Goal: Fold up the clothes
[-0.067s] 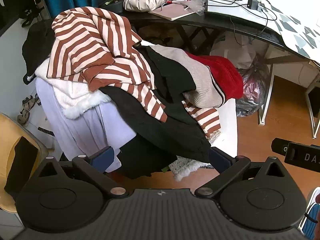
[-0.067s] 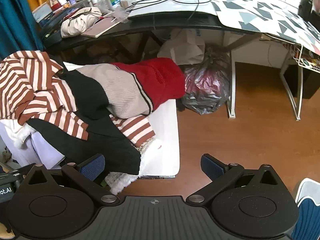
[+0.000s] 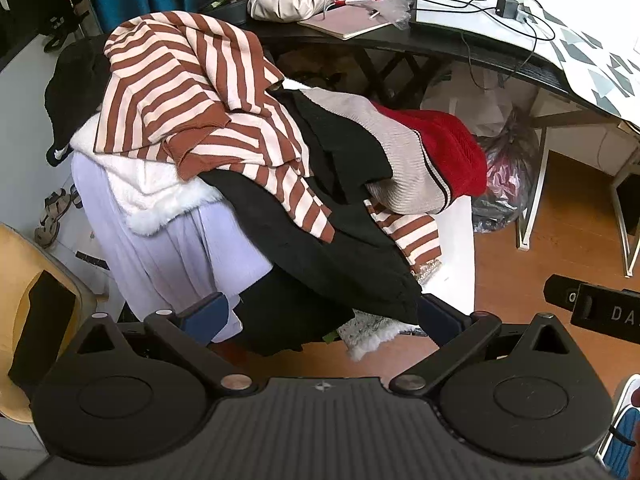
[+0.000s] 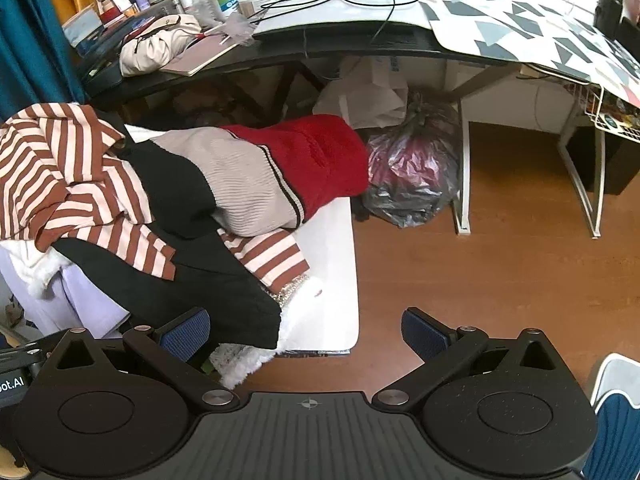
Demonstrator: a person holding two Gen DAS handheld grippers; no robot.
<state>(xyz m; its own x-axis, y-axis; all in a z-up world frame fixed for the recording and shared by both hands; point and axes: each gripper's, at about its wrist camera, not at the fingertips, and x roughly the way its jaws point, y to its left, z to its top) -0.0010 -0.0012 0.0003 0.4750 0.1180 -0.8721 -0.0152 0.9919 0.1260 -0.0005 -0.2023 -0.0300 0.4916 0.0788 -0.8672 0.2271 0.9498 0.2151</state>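
Nothing folded yet. Clothes pile (image 3: 256, 168) lies heaped, unsorted, on the small white counter (image 4: 336, 272). Left gripper (image 3: 320, 316) and right gripper (image 4: 306, 328) both spread, empty, short of the pile.

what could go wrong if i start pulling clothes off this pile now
The black garment lies under the striped top and the beige and red sweater, so tugging it may drag those off the white table. Several pieces already hang over the edge and could slide to the floor.

each hand-held gripper (image 3: 320, 316) (image 4: 306, 330): black ribbed body, round discs, silver screws, blue finger pads (image 4: 422, 330).
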